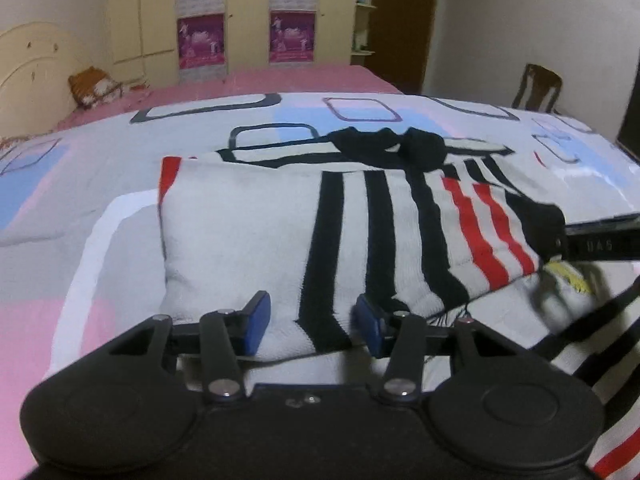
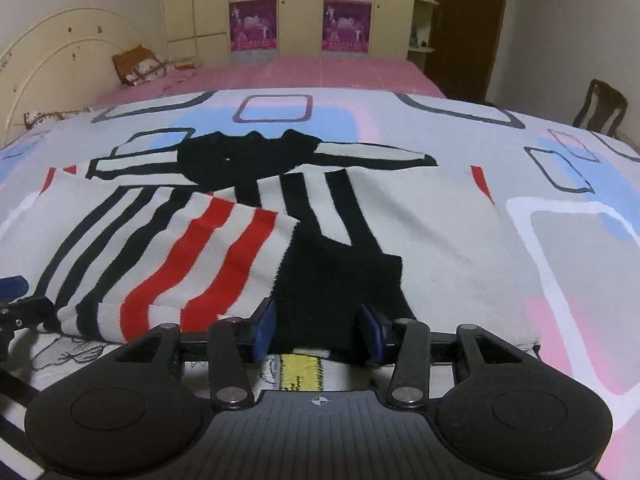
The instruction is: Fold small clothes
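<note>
A small white knitted sweater (image 1: 248, 224) with black and red stripes and a black collar (image 1: 392, 144) lies partly folded on the bed. My left gripper (image 1: 310, 322) is open, its blue pads on either side of the sweater's near folded edge. My right gripper (image 2: 320, 330) is open too, its pads on either side of the black hem patch (image 2: 340, 280) of the same sweater (image 2: 436, 232). The right gripper's finger shows at the right in the left wrist view (image 1: 600, 242). A left pad shows at the left edge in the right wrist view (image 2: 12, 286).
The sweater lies on a patterned bed cover (image 2: 560, 208) with pink, blue and grey squares. A pink sheet (image 2: 340, 74), a pillow (image 2: 136, 64) and a cream headboard (image 2: 52, 52) are behind. A wardrobe with purple posters (image 2: 304, 12) and a wooden chair (image 2: 602, 108) stand farther off.
</note>
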Tool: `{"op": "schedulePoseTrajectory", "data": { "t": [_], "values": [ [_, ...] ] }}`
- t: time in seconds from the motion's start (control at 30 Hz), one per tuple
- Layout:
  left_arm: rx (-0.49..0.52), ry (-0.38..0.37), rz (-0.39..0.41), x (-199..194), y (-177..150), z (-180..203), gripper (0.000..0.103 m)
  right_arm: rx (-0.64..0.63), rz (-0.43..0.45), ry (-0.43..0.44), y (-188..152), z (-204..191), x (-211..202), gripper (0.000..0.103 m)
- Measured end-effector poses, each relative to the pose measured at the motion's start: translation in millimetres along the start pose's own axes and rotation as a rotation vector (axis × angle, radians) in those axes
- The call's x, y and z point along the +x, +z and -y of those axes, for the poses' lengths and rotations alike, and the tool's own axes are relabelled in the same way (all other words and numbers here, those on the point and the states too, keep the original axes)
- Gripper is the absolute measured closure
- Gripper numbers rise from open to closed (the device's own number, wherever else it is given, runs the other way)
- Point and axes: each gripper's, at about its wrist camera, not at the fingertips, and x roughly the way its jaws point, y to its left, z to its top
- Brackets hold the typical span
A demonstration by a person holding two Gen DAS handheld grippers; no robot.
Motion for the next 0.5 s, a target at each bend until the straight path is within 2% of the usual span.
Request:
{"op": "schedulePoseTrajectory", "data": {
  "t": [0.07, 0.1, 0.13, 0.17, 0.33, 0.37, 0.4, 0.43, 0.47, 0.5],
  "values": [
    [0.001, 0.024, 0.043, -11, 4, 1, 0.055, 0.006, 0.042, -0.004, 3, 3, -10, 0.059],
    [0.004, 0.036, 0.037, -12, 3, 0, 0.054, 0.018, 0.064, -0.002, 3, 7, -12, 0.059],
    [0.017, 0.046, -0.010, -6, 1, 1, 0.054, 0.024, 0.035, -0.008, 1, 11, -8, 0.059],
    [0.030, 0.045, -0.025, -1, -3, 1, 0.053, 0.017, -0.021, -0.012, -2, 13, 1, 0.059],
    [0.007, 0.058, -0.015, -4, 1, 1, 0.052, 0.032, -0.020, 0.031, 4, 23, -4, 0.058],
    [0.004, 0.072, -0.008, -8, 1, 3, 0.049, 0.043, 0.001, 0.028, 4, 27, -9, 0.058],
    [0.004, 0.092, 0.004, -13, 0, 5, 0.033, 0.049, 0.023, 0.021, 3, 31, -15, 0.058],
    [0.006, 0.114, 0.016, -18, 0, 8, 0.009, 0.054, 0.049, 0.016, 1, 33, -23, 0.048],
    [0.010, 0.140, 0.029, -24, -1, 11, 0.004, 0.059, 0.063, 0.023, -1, 37, -31, 0.038],
    [0.016, 0.151, 0.043, -29, -2, 15, 0.006, 0.064, 0.080, 0.044, -3, 42, -40, 0.038]
  ]
}}
